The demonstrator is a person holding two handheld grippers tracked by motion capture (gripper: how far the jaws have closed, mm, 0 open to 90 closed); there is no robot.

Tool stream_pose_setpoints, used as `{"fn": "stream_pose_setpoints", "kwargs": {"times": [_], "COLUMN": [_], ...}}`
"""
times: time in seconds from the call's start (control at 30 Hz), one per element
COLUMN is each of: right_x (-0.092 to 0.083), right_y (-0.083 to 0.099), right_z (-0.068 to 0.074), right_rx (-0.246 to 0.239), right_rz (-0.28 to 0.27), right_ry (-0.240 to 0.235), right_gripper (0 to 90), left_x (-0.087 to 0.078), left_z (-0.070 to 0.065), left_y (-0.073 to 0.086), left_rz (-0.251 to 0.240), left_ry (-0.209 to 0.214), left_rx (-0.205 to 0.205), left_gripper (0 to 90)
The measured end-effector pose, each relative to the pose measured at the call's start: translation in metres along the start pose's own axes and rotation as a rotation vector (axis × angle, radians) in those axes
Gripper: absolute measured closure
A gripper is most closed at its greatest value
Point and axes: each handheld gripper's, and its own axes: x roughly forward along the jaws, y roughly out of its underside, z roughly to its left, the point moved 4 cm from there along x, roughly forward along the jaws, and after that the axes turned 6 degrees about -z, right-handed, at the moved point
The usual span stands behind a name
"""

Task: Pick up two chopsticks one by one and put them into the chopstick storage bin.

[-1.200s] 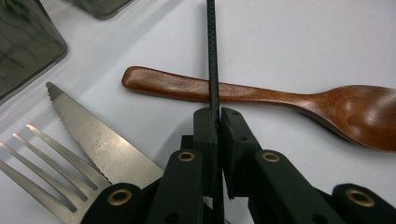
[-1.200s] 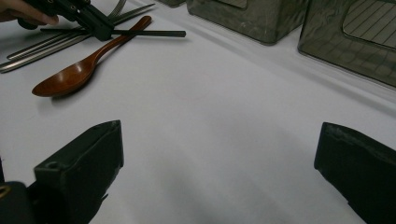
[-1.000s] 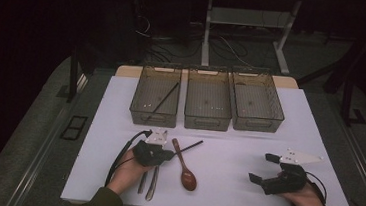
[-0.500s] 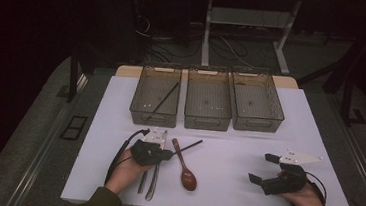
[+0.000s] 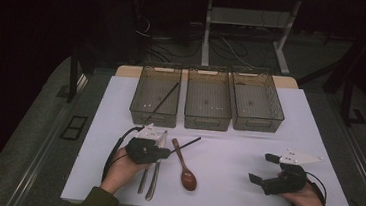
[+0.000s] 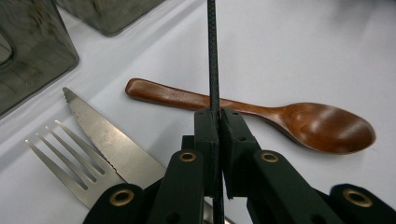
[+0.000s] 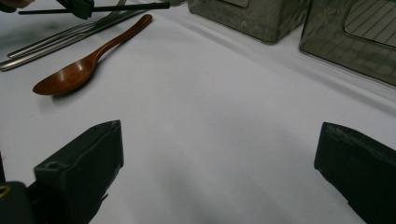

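Observation:
My left gripper (image 5: 164, 153) lies low over the white table at the front left. It is shut on a thin black chopstick (image 5: 187, 143) that points right and away. In the left gripper view its jaws meet on the chopstick (image 6: 213, 56), which rises straight ahead over a brown wooden spoon (image 6: 299, 119). A steel knife (image 6: 100, 135) and fork (image 6: 70, 154) lie to the left beneath the gripper. The spoon (image 5: 185, 166) rests just right of that hand. My right gripper (image 5: 263, 168) stands open at the front right, with bare table between its jaws (image 7: 219, 154).
Three smoky clear bins stand in a row at the table's back: left (image 5: 135, 110), middle (image 5: 206, 119), right (image 5: 275, 116). A second black chopstick (image 5: 163, 101) leans inside the left bin. White table (image 5: 231, 157) stretches between the two hands.

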Motion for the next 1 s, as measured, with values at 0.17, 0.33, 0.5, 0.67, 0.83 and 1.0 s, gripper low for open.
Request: {"fn": "stream_pose_setpoints", "kwargs": {"times": [0.17, 0.33, 0.5, 0.67, 0.83, 1.0], "right_x": [0.0, 0.0, 0.0, 0.001, 0.001, 0.001], "right_y": [0.0, 0.0, 0.0, 0.0, 0.001, 0.001], "right_z": [0.0, 0.0, 0.001, 0.0, 0.0, 0.0], "right_rx": [0.001, -0.001, -0.001, -0.002, -0.003, 0.0], "right_rz": [0.001, 0.002, 0.004, 0.005, 0.007, 0.009], "right_ry": [0.0, 0.001, 0.001, 0.001, 0.003, 0.004], "right_gripper": [0.8, 0.8, 0.8, 0.8, 0.8, 0.8], "left_x": [-0.005, -0.011, -0.018, -0.025, -0.029, -0.032], "left_z": [0.001, 0.004, 0.008, 0.011, 0.013, 0.018], "left_y": [-0.003, -0.006, -0.011, -0.017, -0.022, -0.028], "left_rz": [-0.003, -0.012, -0.031, -0.056, -0.08, -0.089], "left_ry": [-0.002, -0.004, -0.016, -0.027, -0.039, -0.058], "left_rx": [-0.015, -0.028, -0.034, -0.036, -0.049, -0.053], "left_gripper": [85.0, 85.0, 85.0, 85.0, 85.0, 85.0]}}
